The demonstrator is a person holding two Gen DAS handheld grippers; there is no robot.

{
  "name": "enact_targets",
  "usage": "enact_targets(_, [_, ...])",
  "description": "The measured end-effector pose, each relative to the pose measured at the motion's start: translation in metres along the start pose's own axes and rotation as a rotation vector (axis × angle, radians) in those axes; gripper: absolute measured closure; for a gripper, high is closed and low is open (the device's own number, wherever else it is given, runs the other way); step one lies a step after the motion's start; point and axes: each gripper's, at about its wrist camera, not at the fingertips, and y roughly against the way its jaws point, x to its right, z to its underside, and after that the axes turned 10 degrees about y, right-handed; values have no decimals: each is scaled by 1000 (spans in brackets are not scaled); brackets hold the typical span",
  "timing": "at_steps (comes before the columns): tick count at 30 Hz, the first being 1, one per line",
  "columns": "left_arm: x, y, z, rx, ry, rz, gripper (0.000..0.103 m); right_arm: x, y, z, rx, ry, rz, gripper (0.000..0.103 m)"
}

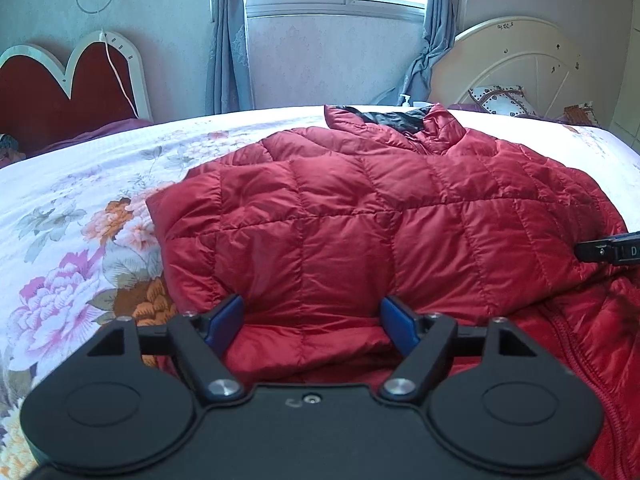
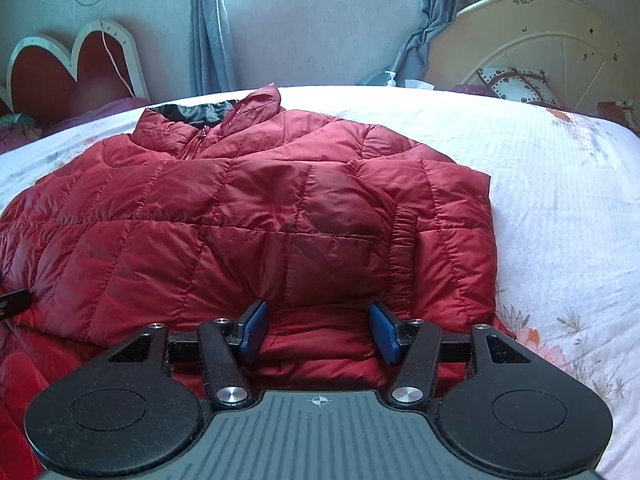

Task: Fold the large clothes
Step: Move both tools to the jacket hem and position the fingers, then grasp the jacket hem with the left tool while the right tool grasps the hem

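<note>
Left wrist view: red puffer jacket (image 1: pixel 400 216) lies on the bed (image 1: pixel 80 200), sleeves folded in. Left hand-held gripper (image 1: pixel 312 322) wide, right hand-held gripper (image 2: pixel 318 330) half-open, both straddling the hem, gripping nothing. Next, probably: pinch hem, fold toward collar.

jacket (image 1: pixel 380 216): glossy quilted cloth | bedsheet (image 2: pixel 560 208): matt floral cloth | tool (image 2: pixel 319 330): matt black plastic

Left tongs (image 1: pixel 312 322) and right tongs (image 2: pixel 318 332): black linkage arms, round black side discs, silver pivot screws, blue finger pads (image 1: pixel 226 322); right body ribbed grey, crosshair mark.
</note>
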Motion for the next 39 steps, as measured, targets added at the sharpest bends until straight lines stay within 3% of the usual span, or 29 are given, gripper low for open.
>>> enact_targets(9, [-10,7,-21,74,-1,18,18,2,14,-20,104,-32,7,48])
enact_targets(13, [-13,-14,-47,80,-31,17,18,-2,-4,-49,135,-7,-25,48])
enact_targets(16, [-19,-41,-55,33,-46,5,16,-14,-25,-60,107,64,-65,48])
enact_targets(18, [-28,-53,-54,12,-40,-9,11,-13,-39,-58,65,90,-1,48])
enact_targets(20, [-32,-57,-52,15,-40,-32,6,4,-46,-53,42,20,81,48])
enact_targets(22, [-30,-57,-51,14,-51,-38,7,14,-47,-49,42,-20,53,48])
enact_targets(24, [-28,-54,-52,19,-56,-50,7,8,-43,-48,44,26,70,48])
enact_targets(28, [-25,-38,-50,37,-79,-55,7,10,-21,-45,74,-17,73,47])
enact_targets(29, [-24,-36,-49,42,-87,-56,5,10,-17,-43,78,-26,78,38])
enact_targets(30, [-23,-35,-48,44,-94,-55,4,8,-15,-42,75,-31,83,1])
enact_targets(36, [-21,-41,-48,6,-108,-57,4,-6,-26,-41,-15,26,103,3])
enact_targets(39, [-24,-33,-48,7,-110,-53,4,-1,-13,-42,16,-26,109,4])
